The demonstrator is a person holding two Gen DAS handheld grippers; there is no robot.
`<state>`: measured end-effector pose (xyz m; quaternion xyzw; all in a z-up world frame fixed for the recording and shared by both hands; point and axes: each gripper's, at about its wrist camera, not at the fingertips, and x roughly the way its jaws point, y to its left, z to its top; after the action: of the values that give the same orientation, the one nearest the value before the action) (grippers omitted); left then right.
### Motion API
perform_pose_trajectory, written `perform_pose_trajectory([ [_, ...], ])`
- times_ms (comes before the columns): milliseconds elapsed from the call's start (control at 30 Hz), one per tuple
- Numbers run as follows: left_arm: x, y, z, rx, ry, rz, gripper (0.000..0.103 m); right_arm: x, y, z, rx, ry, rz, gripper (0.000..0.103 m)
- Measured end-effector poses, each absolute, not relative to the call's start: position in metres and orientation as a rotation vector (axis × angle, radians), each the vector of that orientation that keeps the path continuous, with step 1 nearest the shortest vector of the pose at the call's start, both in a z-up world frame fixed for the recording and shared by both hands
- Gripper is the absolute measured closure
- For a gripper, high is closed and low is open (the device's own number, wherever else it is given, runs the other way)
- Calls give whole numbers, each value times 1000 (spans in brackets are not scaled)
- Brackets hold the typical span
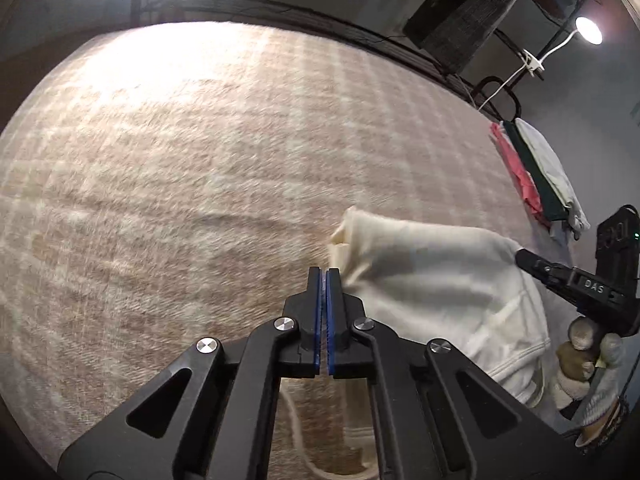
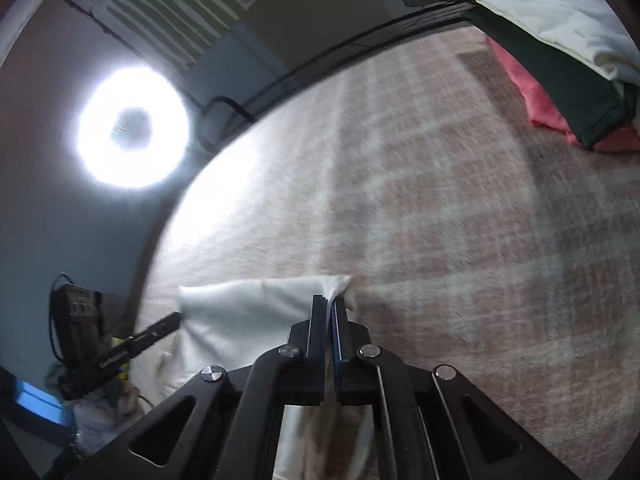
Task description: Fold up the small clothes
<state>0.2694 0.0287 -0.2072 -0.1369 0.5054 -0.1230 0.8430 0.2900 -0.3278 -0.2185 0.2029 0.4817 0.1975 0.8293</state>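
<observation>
Two grippers hold one cream garment (image 1: 432,280) lifted above the plaid-covered tabletop (image 1: 180,160) — the left gripper (image 1: 324,276) has its fingers pressed together at the cloth's left edge, though whether fabric sits between them cannot be told in its own view; the right gripper (image 2: 330,304) has its fingers closed on a bunched corner of the same cloth. Near the tabletop's far right edge lies a stack of folded clothes (image 2: 560,48) — white on dark green on pink.
</observation>
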Motion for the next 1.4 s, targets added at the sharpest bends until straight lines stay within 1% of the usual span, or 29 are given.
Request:
perform_pose_trajectory([
  [67,268,38,-209,-325,1076,-259,103,286,-326,-213,419,1008,424,102],
  [100,266,44,-207,-349,1073,-263,103,282,-325,-208,422,1004,429,94],
  [133,263,49,-205,-372,1071,-274,103,279,-326,-206,428,1011,425,74],
  [167,261,52,-204,-391,1079,-289,103,279,-329,-204,450,1020,436,61],
  [200,258,56,-204,-419,1095,-312,100,275,-331,-202,472,1015,454,52],
  [233,256,57,-204,-438,1105,-329,95,271,-332,-199,470,1011,463,53],
  [300,249,61,-204,-459,1107,-355,59,266,-334,-199,455,1027,491,52],
  [333,246,61,-205,-466,1105,-360,56,262,-339,-199,450,1042,504,52],
  [367,244,62,-206,-474,1110,-366,56,261,-340,-202,446,1055,513,52],
  [633,244,50,-213,-554,1172,-450,56,258,-338,-216,475,1121,560,56],
  [667,244,50,-213,-558,1168,-452,56,257,-339,-217,471,1123,560,56],
  [733,245,48,-214,-573,1172,-459,56,257,-338,-223,484,1138,577,60],
  [867,247,45,-214,-561,1165,-461,56,254,-329,-229,485,1144,600,61],
  [933,248,41,-215,-552,1162,-463,60,256,-324,-232,497,1150,618,63],
  [967,249,39,-216,-550,1167,-462,66,257,-320,-233,499,1149,620,64],
  [1033,250,37,-217,-547,1160,-450,70,255,-313,-235,495,1147,619,71],
  [1067,251,35,-217,-548,1160,-448,76,254,-309,-238,496,1147,619,73],
  [1100,251,34,-219,-548,1162,-440,83,257,-304,-238,500,1150,621,77],
  [1167,250,32,-219,-528,1152,-419,88,257,-296,-238,483,1147,619,81],
  [1200,250,29,-218,-508,1146,-413,92,257,-294,-237,468,1142,614,87],
  [1300,246,17,-213,-436,1123,-394,95,255,-281,-230,393,1125,584,92],
  [1400,241,8,-204,-359,1091,-371,95,252,-268,-221,333,1098,561,94],
])
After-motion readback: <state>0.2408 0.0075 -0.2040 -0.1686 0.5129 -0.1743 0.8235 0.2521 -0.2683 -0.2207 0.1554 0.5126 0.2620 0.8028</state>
